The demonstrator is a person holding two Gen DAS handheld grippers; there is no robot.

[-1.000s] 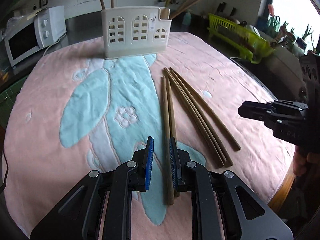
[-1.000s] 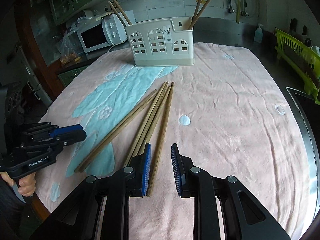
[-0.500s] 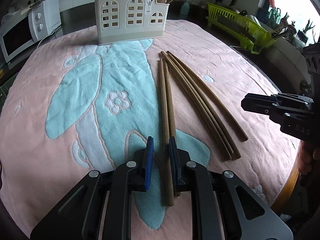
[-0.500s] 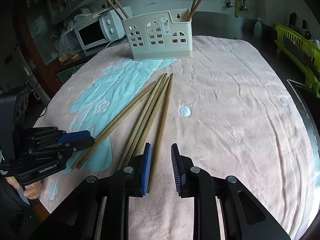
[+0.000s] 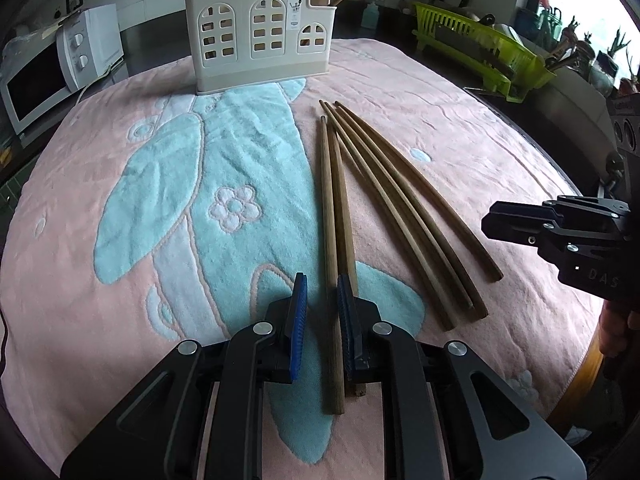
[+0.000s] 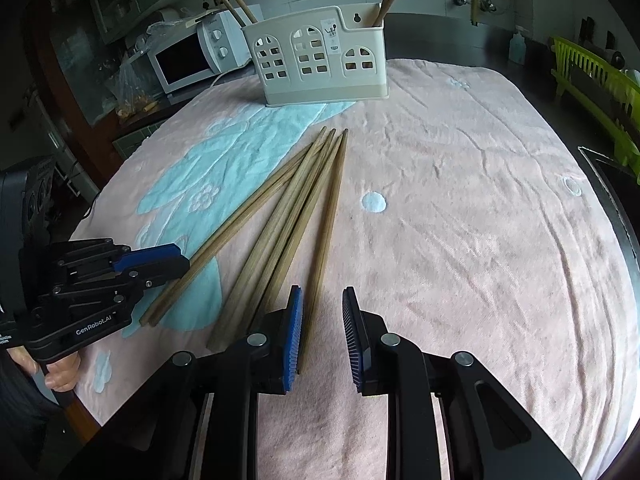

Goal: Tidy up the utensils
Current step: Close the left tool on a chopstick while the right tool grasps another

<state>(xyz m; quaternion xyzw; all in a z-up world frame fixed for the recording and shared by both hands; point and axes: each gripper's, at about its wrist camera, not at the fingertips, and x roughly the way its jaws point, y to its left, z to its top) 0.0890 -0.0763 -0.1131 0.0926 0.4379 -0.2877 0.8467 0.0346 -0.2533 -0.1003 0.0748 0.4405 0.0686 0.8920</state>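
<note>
Left wrist view: the left hand-held gripper (image 5: 322, 308) hangs over the bench's near edge, jaws parted but narrow, gripping nothing; one chopstick (image 5: 330, 264) of the pair lies between its blue pads. The holder (image 5: 260, 36) stands at the far edge. To lift cleanly, lower until both pads flank only that pair, then close. Whether the pads touch the towel (image 5: 120, 320) is unclear.

Right wrist view: the right hand-held gripper (image 6: 322, 328) is likewise slightly parted and empty, just beside the outermost stick (image 6: 326, 236). Its near end is hidden behind a pad.
</note>
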